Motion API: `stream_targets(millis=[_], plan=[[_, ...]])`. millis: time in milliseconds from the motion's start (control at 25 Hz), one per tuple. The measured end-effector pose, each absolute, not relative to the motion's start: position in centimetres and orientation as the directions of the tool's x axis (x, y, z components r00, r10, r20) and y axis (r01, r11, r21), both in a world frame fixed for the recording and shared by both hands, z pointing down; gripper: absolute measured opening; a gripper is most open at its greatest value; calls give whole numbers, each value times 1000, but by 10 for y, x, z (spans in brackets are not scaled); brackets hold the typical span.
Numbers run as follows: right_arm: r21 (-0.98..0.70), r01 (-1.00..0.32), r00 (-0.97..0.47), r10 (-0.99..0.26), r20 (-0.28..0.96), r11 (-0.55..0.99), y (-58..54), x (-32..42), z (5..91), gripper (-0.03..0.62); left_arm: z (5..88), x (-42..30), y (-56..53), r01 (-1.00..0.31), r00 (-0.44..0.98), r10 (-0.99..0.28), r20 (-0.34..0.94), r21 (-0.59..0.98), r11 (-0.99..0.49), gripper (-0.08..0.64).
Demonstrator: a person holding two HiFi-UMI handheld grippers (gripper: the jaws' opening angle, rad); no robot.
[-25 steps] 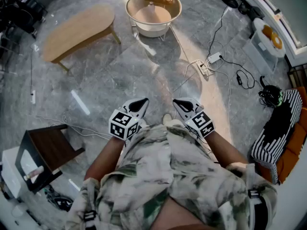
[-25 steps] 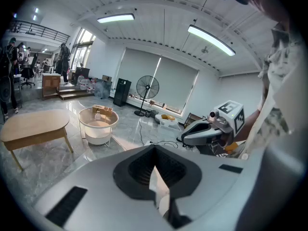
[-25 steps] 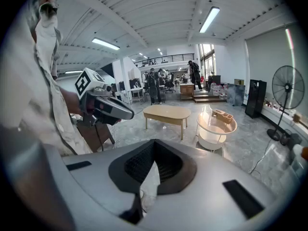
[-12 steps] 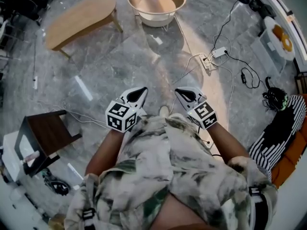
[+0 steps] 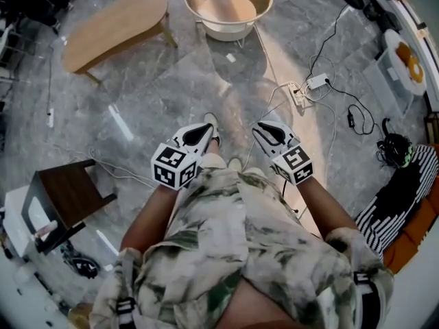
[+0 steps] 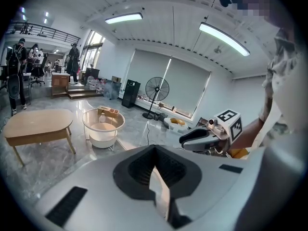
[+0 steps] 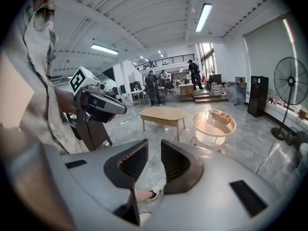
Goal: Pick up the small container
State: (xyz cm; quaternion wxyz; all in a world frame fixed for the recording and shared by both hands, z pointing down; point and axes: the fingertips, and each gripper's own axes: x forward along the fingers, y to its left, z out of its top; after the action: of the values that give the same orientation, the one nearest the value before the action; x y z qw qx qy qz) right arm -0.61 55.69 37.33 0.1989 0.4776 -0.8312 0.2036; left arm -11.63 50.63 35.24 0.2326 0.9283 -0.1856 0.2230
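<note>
Small container [image 6: 102, 116], probably the pale bottle-like thing, too small to be sure, stands inside the round table [image 5: 226, 35] rim beside a wooden box [image 6: 109, 111]. Both grippers are well short of that table. Left gripper [image 5: 204, 130] jaws together, empty. Right gripper [image 5: 263, 130] jaws have just been opening, nothing between. Likely light, stiff, tippy: pinch mid-body.

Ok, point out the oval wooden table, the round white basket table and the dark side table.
Oval wooden table [image 5: 113, 27], head view, tabletop middle.
Round white basket table [image 5: 230, 33], head view, near wall.
Dark side table [image 5: 72, 194], head view, tabletop.
</note>
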Motion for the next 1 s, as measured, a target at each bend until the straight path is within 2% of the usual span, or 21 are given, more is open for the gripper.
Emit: stream_targets(millis=[160,640,1000], plan=[[-140,-888,-439,-714,545,438,507,7,380,101,364,-107,447,-446,834,-243,495,347,-825,22],[-104,-915,-374,-725,578,389,313,24,379,94,371,-74,263,-335,867,-145,477,340,-879,21],[-63,-917,-349,-713,609,395,244,21,374,83,371,-87,204,-336,880,-153,450,361,-870,21]])
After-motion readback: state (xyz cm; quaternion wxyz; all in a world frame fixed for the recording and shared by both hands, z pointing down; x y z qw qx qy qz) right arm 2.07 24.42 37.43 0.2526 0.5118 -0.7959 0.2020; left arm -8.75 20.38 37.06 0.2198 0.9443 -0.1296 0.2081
